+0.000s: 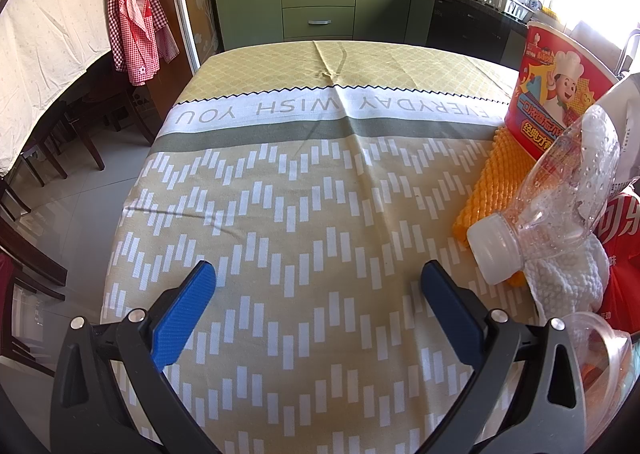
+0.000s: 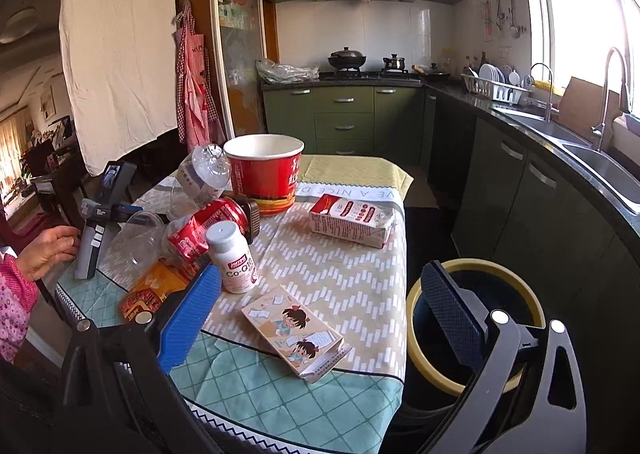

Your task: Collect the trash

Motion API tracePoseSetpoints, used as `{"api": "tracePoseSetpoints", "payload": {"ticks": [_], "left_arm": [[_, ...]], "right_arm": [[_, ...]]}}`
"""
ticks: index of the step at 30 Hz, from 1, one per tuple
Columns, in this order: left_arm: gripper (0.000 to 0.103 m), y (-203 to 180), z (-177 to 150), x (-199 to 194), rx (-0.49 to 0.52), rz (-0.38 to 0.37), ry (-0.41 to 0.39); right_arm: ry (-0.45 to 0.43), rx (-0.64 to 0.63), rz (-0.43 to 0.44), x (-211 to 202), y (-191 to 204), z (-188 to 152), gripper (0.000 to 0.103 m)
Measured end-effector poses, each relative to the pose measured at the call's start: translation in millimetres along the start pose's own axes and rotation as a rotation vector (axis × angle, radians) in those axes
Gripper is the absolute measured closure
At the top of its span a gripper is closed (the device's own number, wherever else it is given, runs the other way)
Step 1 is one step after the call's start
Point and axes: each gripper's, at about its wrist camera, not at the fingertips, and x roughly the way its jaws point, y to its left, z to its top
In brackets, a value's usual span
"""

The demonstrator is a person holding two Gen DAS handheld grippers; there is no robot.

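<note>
While the bin [image 2: 416, 318] waits beside the table [image 2: 360, 286] to catch trash, the red tub [image 2: 264, 178] stands farthest from it, the cartoon carton [image 2: 294, 330] nearest; both the right gripper [image 2: 320, 294] and left gripper [image 1: 318, 282] gape, empty.

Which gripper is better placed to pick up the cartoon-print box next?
Right. The right gripper is open with the cartoon-print box between its fingers, bin beside it; the left gripper faces bare cloth.

Red can [image 1: 622, 238] — mostly cut by frame edge; bin [image 2: 472, 318] interior partly behind right claw [image 2: 324, 294].
</note>
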Motion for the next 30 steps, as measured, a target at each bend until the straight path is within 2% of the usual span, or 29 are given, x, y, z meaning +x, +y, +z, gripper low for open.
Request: {"api": "tracePoseSetpoints", "payload": {"ticks": [3,6,7,12,15,18,21,24,26,28,30], "left_arm": [[0.005,0,0,0,-0.001,0.000,0.000],[0.005,0,0,0,0.000,0.000,0.000],[0.005,0,0,0,0.000,0.000,0.000],[0.005,0,0,0,0.000,0.000,0.000],[0.005,0,0,0,0.000,0.000,0.000],[0.005,1,0,0,0.000,0.000,0.000],[0.005,0,0,0,0.000,0.000,0.000],[0.005,1,0,0,0.008,-0.007,-0.001],[0.006,2,-2,-2,0.020,-0.020,0.009],[0.006,8,-5,-7,-0.014,0.011,0.028],[0.006,13,-12,-24,-0.046,0.010,0.020]], "right_arm": [[0.039,-0.001,-0.080,8,2,-14,0.004],[0.093,0.004,-0.298,26,-5,-29,0.004],[0.116,0.017,-0.343,35,-10,-35,0.004],[0.213,0.076,-0.447,74,-34,-51,0.004],[0.252,0.061,-0.457,90,-34,-54,0.004],[0.263,0.050,-0.394,100,-23,-52,0.004],[0.232,0.001,-0.330,104,-5,-44,0.004],[0.193,0.002,-0.357,98,-5,-31,0.004],[0.175,0.025,-0.347,89,-10,-23,0.004],[0.134,0.042,-0.314,72,-9,-16,0.004],[0.101,0.036,-0.273,58,-3,-10,0.004]]}}
